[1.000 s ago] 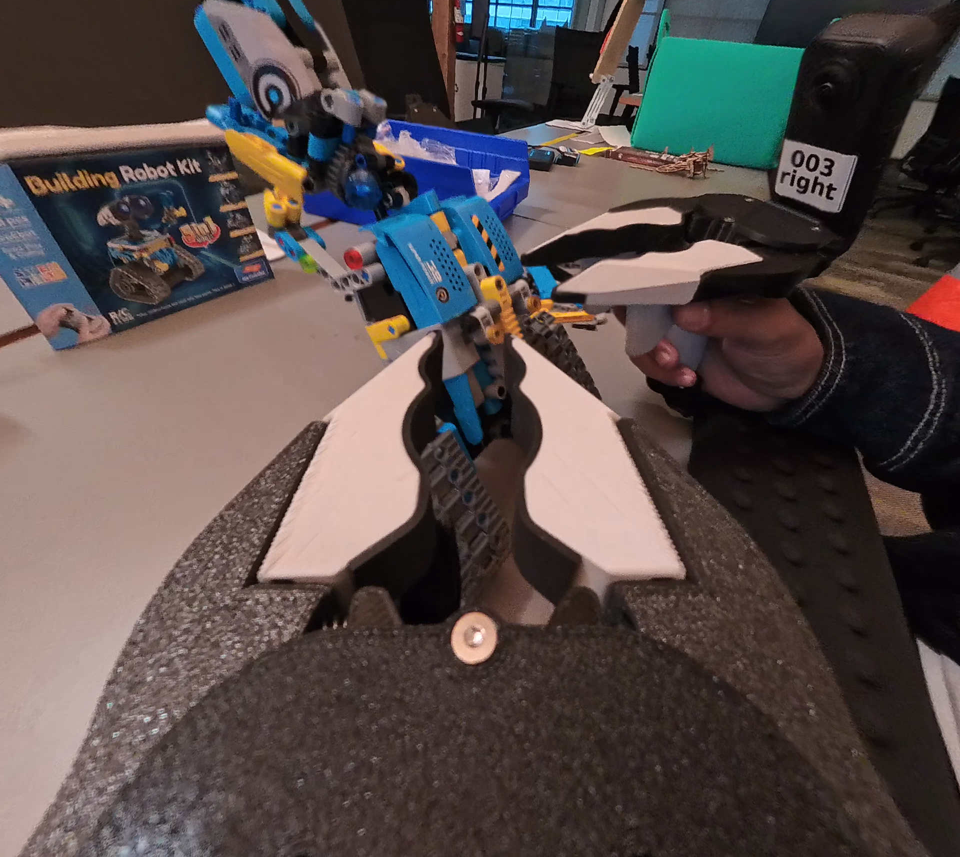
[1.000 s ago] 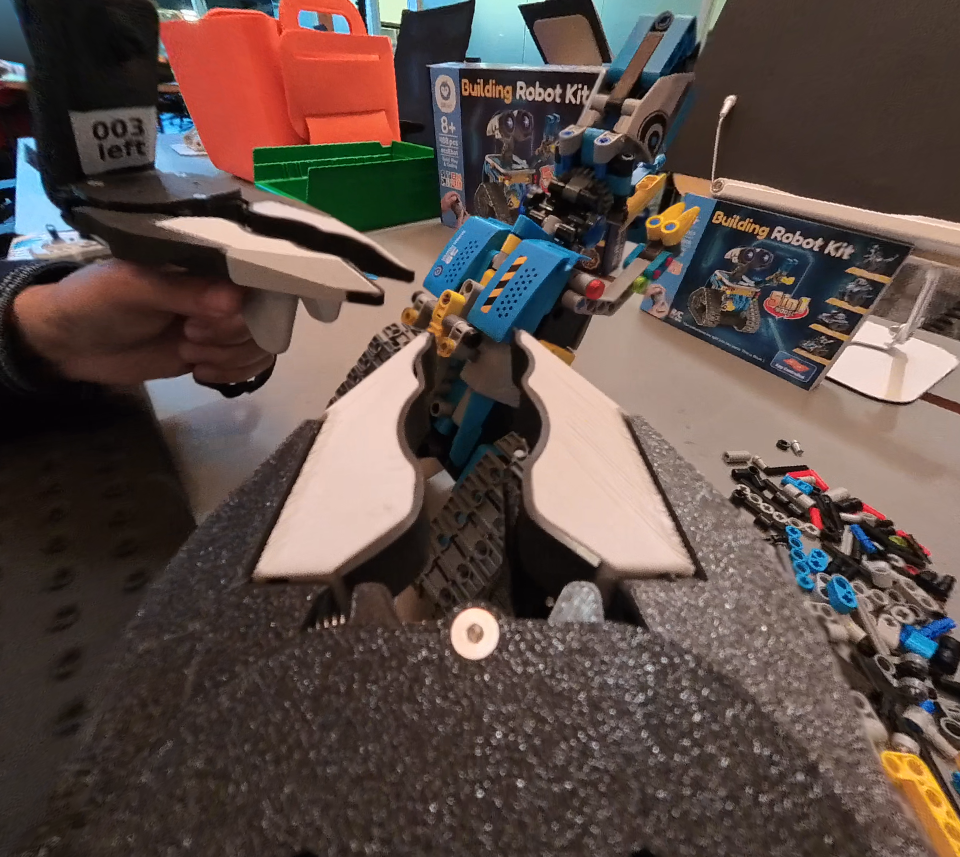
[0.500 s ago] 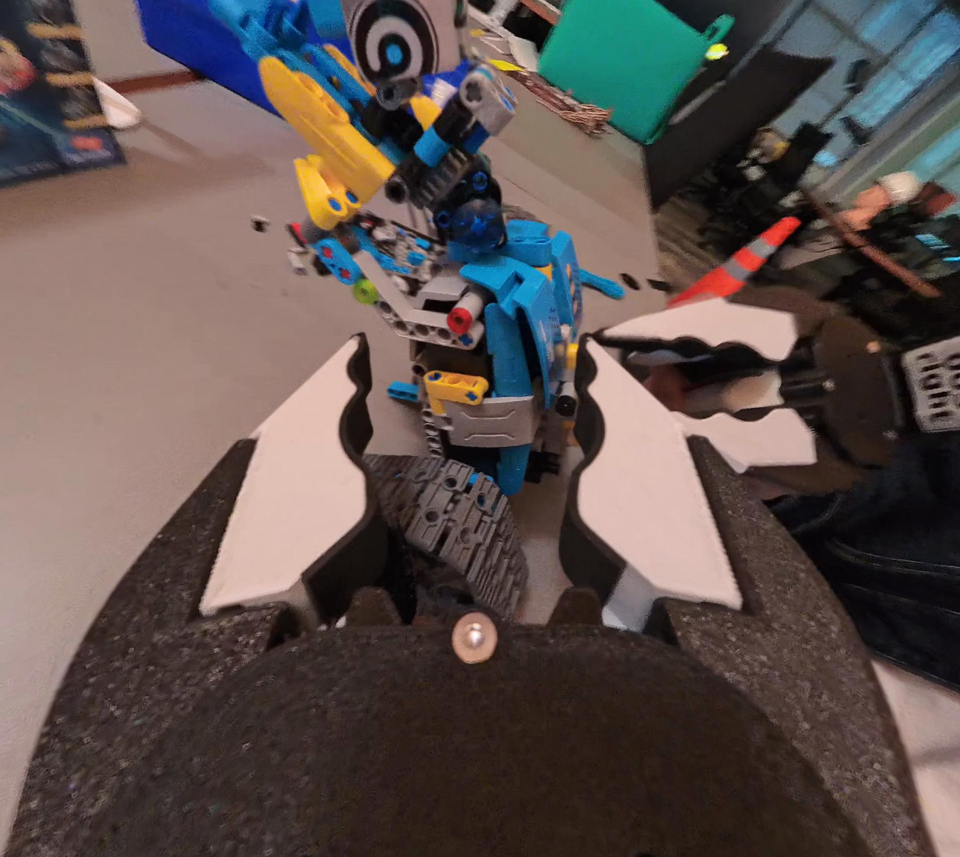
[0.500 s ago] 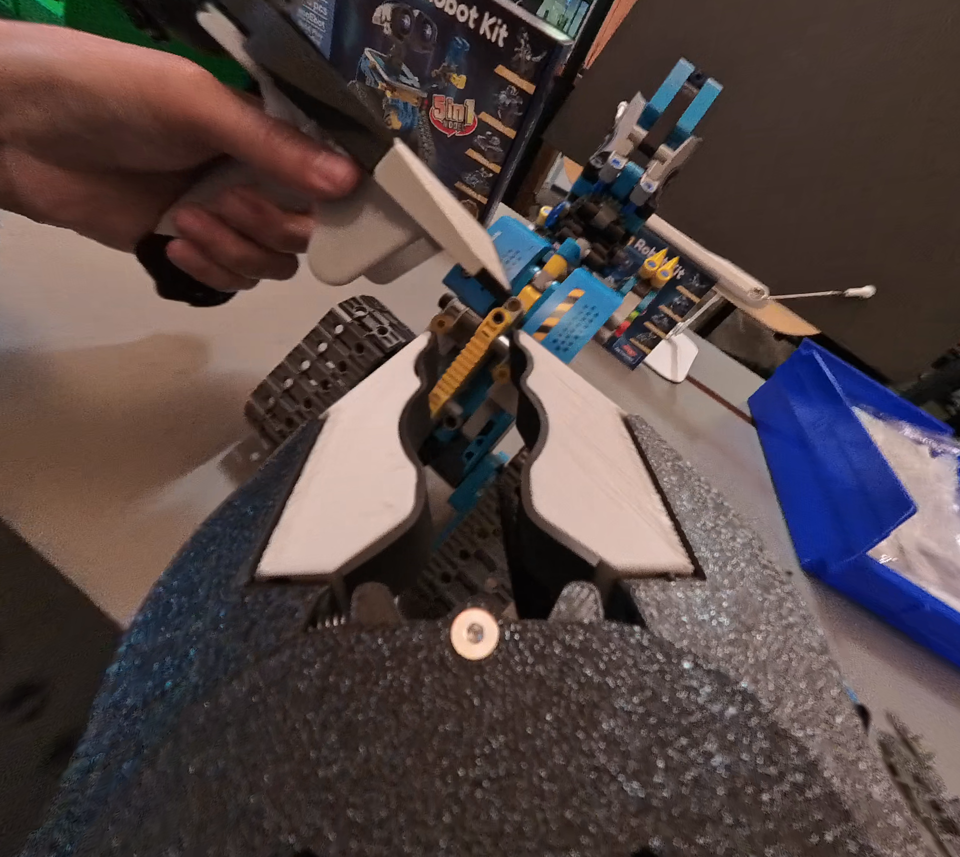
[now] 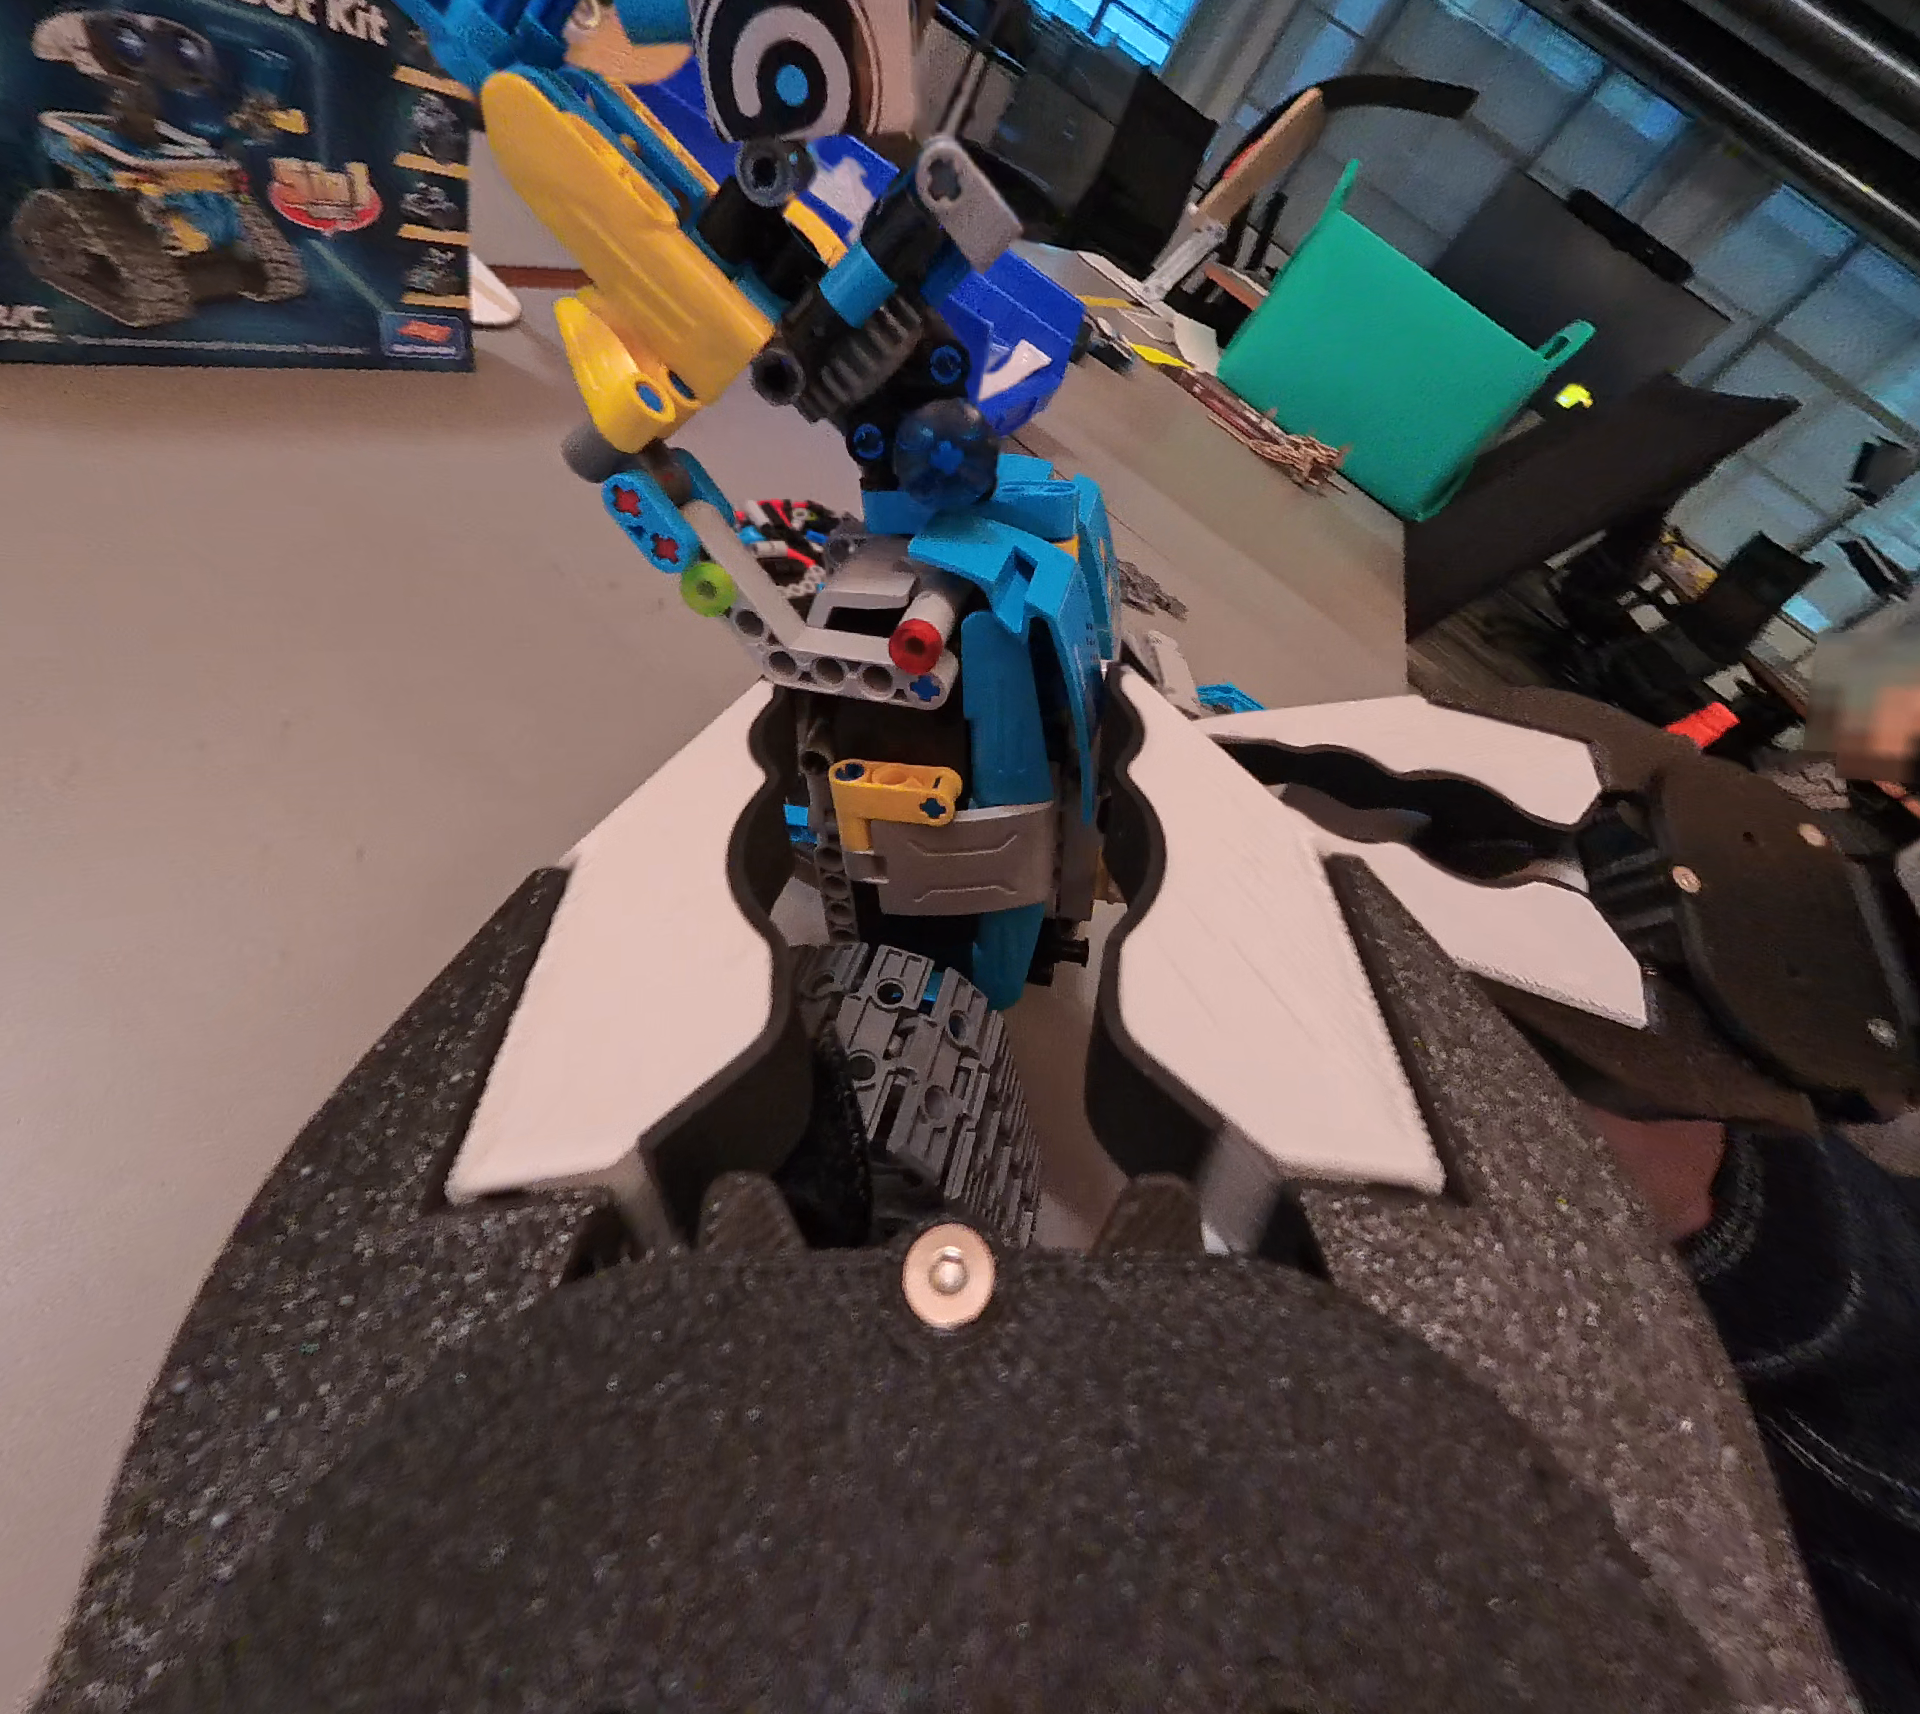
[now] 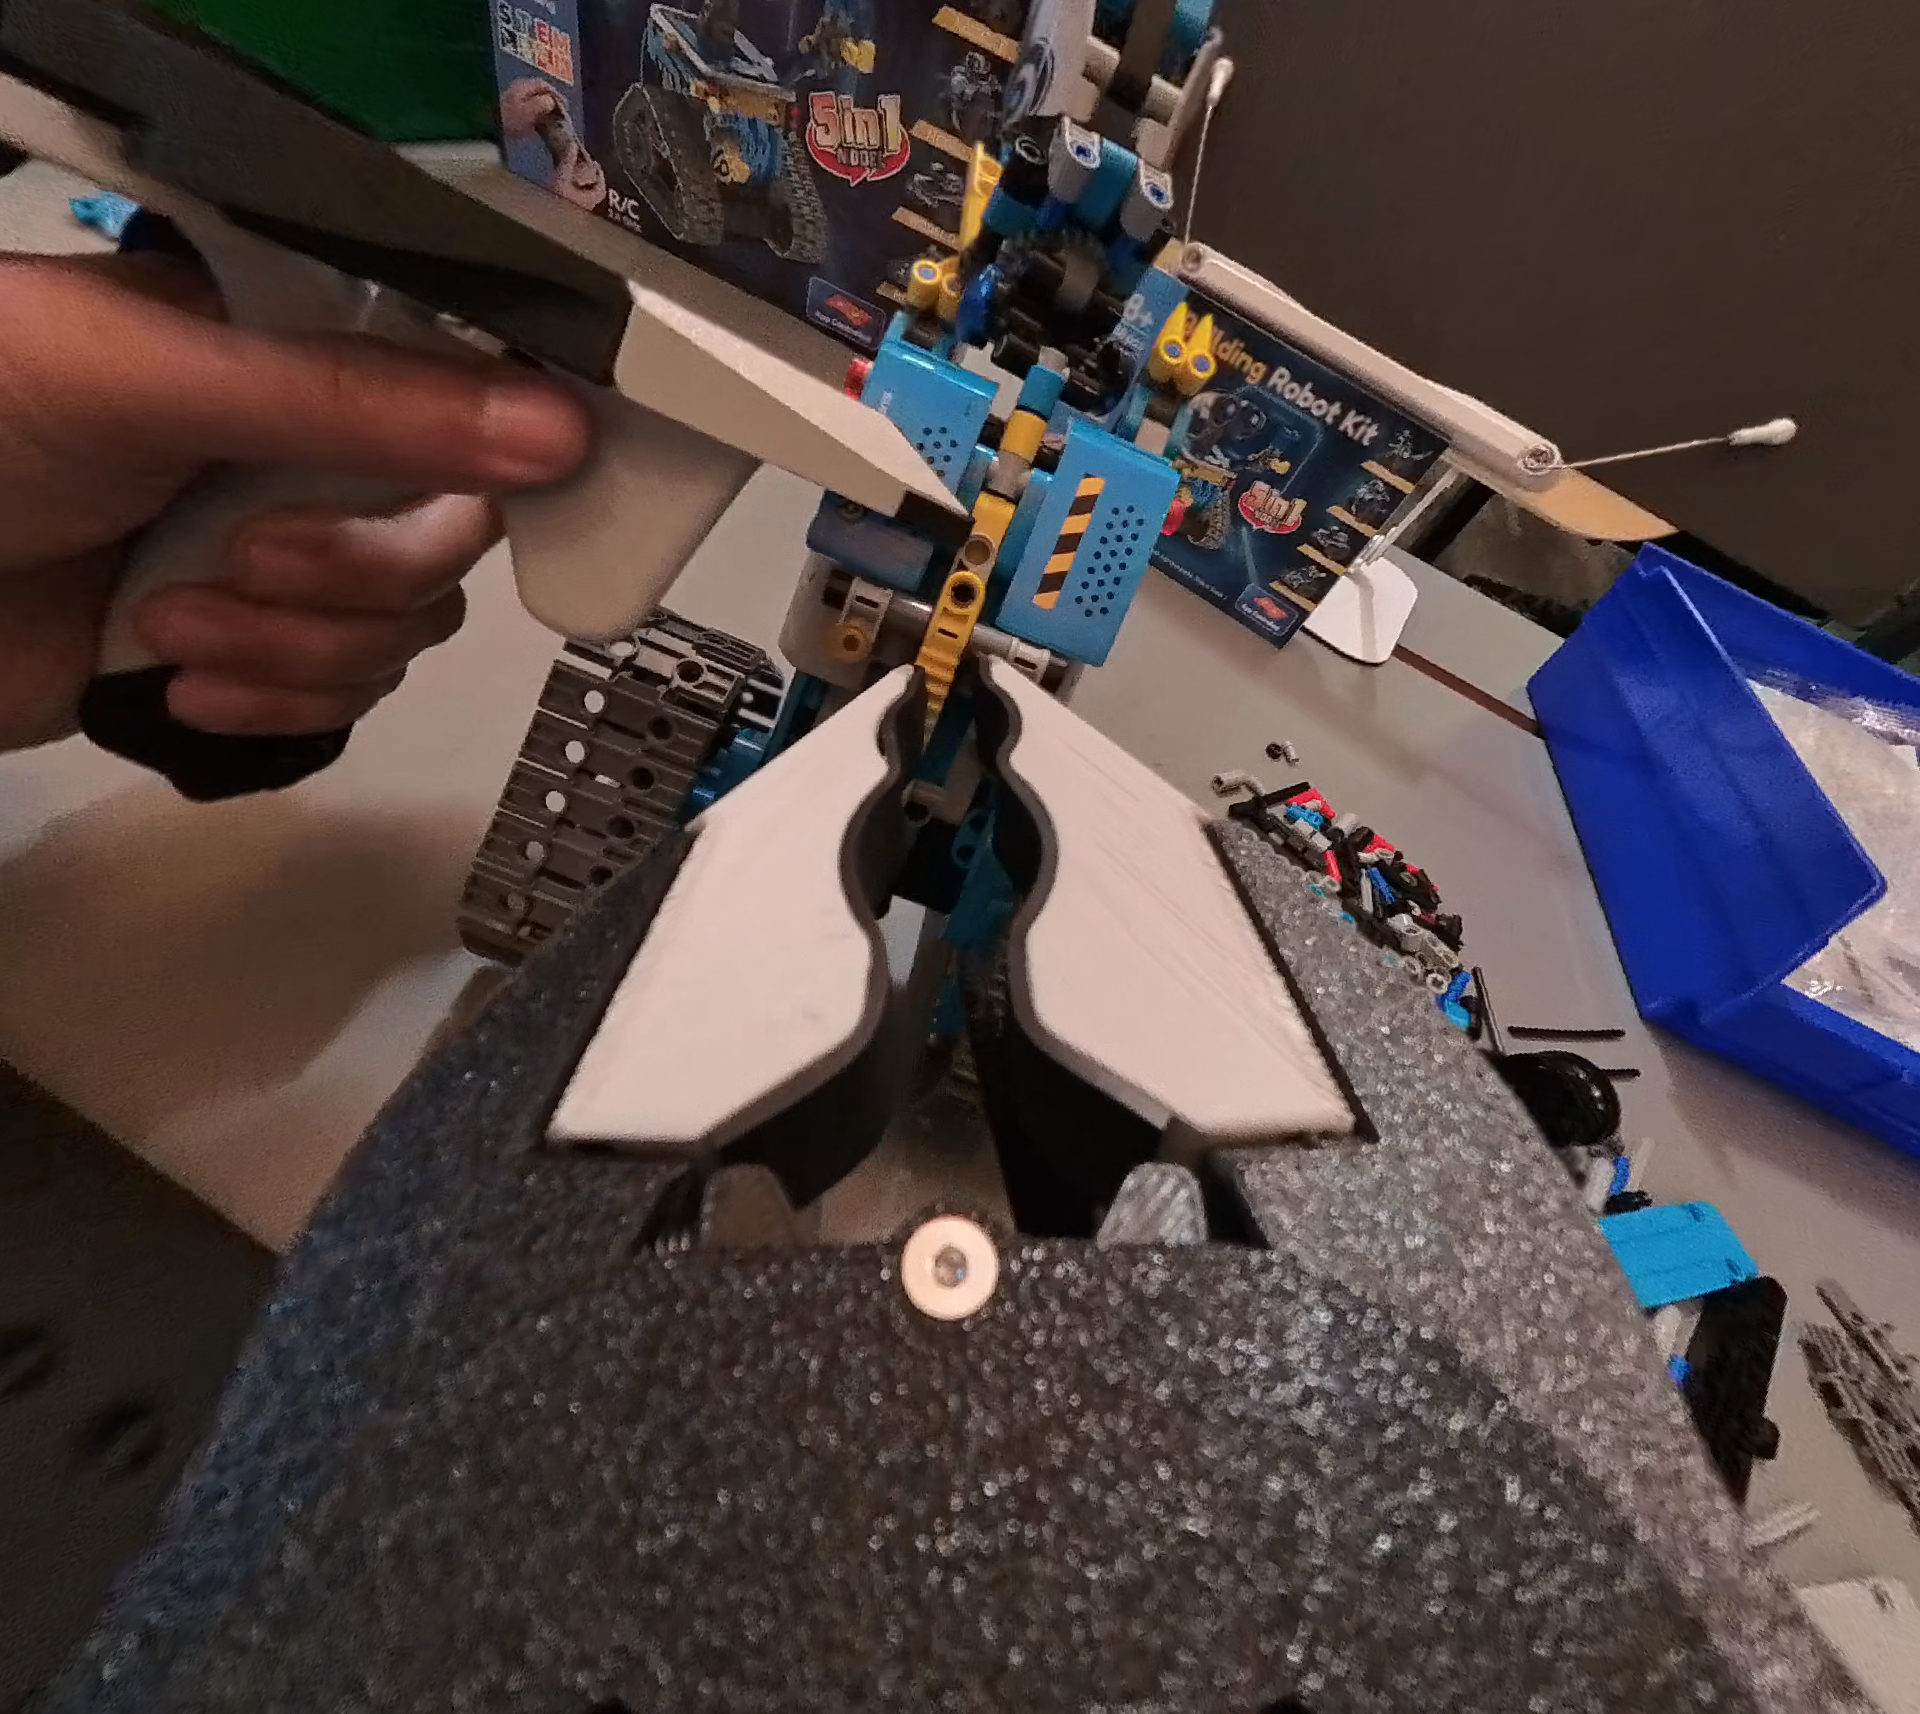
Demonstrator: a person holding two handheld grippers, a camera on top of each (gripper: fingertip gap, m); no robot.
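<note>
Left gripper (image 5: 940,708), half open, straddles the toy robot (image 5: 914,729); right gripper (image 6: 948,677) pinches its yellow beam (image 6: 956,615). Blue bin (image 6: 1714,833), right, holds clear bags.

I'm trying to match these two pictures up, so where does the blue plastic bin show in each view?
Left wrist view: the blue bin is upper centre, mostly hidden behind the toy robot.
Right wrist view: the blue bin is at the right edge on the table.
Shared landmark: the toy robot, central in both.
</note>
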